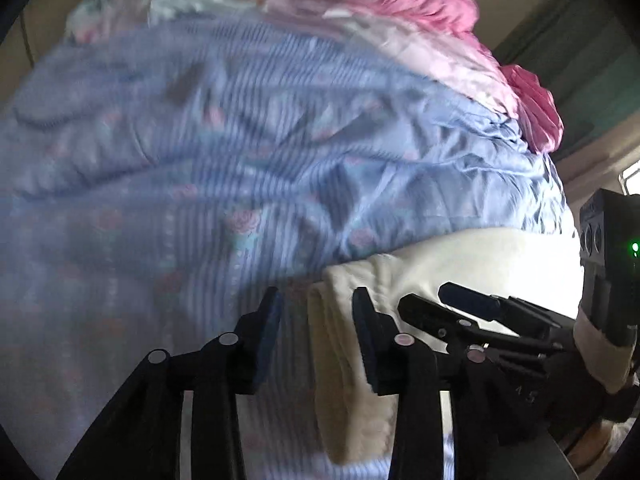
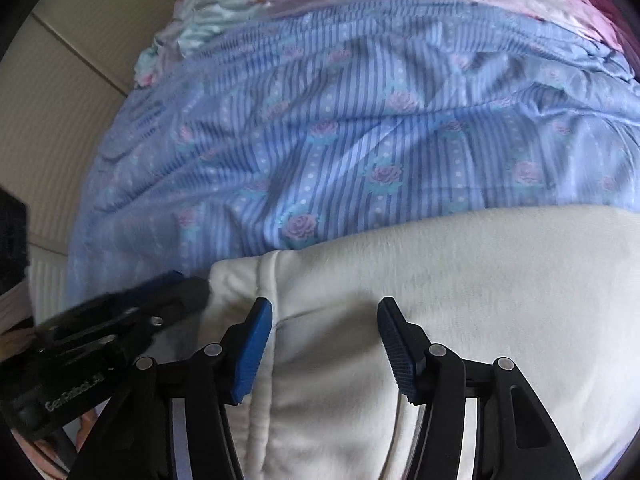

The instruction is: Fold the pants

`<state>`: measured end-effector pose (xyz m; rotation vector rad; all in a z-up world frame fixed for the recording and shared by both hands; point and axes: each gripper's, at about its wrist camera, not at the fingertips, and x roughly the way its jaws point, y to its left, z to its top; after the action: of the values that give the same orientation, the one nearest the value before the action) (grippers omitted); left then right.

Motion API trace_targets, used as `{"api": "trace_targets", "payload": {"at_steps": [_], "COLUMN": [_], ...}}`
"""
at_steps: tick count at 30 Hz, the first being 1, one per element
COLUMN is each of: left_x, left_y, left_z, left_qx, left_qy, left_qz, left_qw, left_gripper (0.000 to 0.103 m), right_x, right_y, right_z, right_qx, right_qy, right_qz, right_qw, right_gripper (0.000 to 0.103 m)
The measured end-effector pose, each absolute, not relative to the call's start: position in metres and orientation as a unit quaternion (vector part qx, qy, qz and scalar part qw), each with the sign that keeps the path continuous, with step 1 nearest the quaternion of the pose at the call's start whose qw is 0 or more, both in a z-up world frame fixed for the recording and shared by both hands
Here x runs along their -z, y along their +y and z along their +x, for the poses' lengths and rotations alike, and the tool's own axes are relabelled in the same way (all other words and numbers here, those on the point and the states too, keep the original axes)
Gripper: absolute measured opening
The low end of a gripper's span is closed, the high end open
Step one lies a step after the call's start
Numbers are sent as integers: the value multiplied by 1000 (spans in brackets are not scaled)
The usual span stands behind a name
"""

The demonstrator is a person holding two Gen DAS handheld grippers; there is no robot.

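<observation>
The cream-white pants [image 2: 460, 300] lie on a blue striped floral bedsheet [image 2: 340, 128]. In the right wrist view they fill the lower right, with a seamed edge [image 2: 268, 280] running down between the fingers. My right gripper [image 2: 325, 312] is open over that edge, its jaws wide apart and empty. My left gripper [image 1: 318, 300] is open over the left edge of the pants [image 1: 348, 344], holding nothing. Each gripper shows in the other's view: the right one [image 1: 452, 300] beside my left, the left one [image 2: 180, 288] at the pants' left edge.
A rumpled pink blanket [image 1: 420, 4] and a pale floral cloth [image 2: 224, 8] lie at the far side of the bed. A beige wall [image 2: 68, 92] runs along the left. A dark object [image 2: 12, 240] sits at the left edge.
</observation>
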<state>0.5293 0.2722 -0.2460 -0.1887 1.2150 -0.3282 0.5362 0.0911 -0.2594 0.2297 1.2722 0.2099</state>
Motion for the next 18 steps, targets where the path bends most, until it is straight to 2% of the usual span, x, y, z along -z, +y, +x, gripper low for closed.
{"api": "trace_targets", "payload": {"at_steps": [4, 9, 12, 18], "left_x": [204, 168, 162, 179], "left_y": [255, 223, 195, 131], "left_z": [486, 414, 374, 314], "left_qx": [145, 161, 161, 169], "left_qy": [540, 508, 505, 530], "left_qz": [-42, -57, -68, -104], "left_qw": [828, 844, 845, 824], "left_gripper": [40, 47, 48, 48], "right_x": [225, 182, 168, 178], "right_y": [76, 35, -4, -78], "right_z": [502, 436, 393, 334], "right_qx": [-120, -148, -152, -125], "right_qy": [556, 516, 509, 536], "right_qz": [102, 88, 89, 94], "right_qw": [816, 839, 843, 830], "right_gripper": [57, 57, 57, 57]}}
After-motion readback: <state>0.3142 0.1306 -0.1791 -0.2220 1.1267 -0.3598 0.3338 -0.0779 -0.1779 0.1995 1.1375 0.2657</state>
